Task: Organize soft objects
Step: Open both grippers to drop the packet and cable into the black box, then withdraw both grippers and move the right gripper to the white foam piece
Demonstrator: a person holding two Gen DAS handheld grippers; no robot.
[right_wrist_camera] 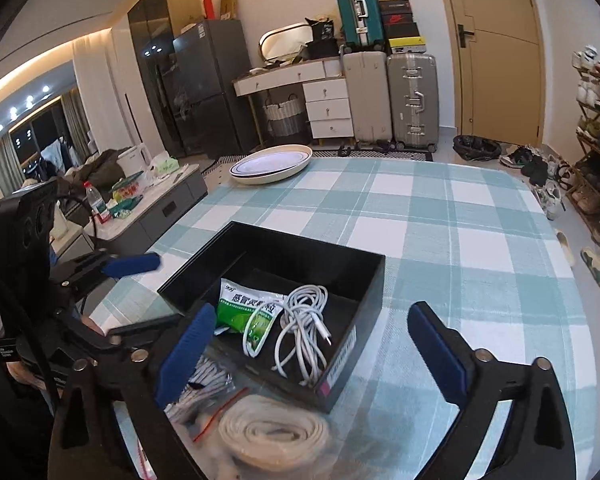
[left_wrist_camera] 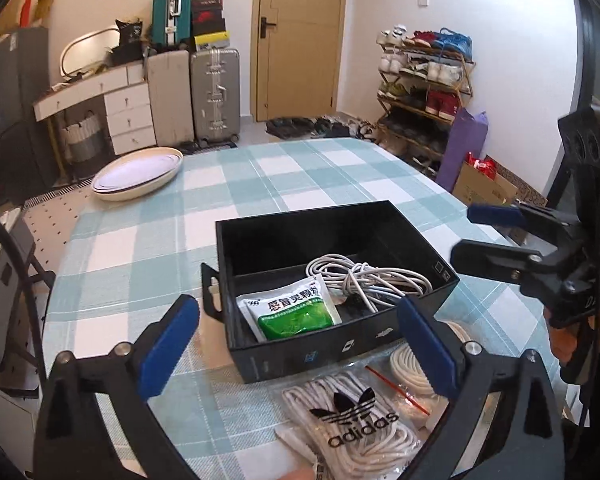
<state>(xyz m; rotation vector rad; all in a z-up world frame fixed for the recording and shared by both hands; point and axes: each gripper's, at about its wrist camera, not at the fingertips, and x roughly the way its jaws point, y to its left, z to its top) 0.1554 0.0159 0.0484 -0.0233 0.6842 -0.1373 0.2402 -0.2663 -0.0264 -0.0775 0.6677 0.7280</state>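
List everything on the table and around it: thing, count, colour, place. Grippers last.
box: one, black, open, middle of the table
medicine sachet: one, green and white, inside the box
cable: one coil, white, inside the box beside the sachet
adidas bag: one, clear, holding white laces, on the table in front of the box
rolled band: one, cream, in a clear bag beside the adidas bag
plates: a stack, cream, far left corner of the table
tablecloth: one, teal and white check
suitcases: three, teal, beige, silver, by the door
shoe rack: one, full, right wall
left gripper: open, blue pads, above the adidas bag
right gripper: open, blue pads, above the rolled band
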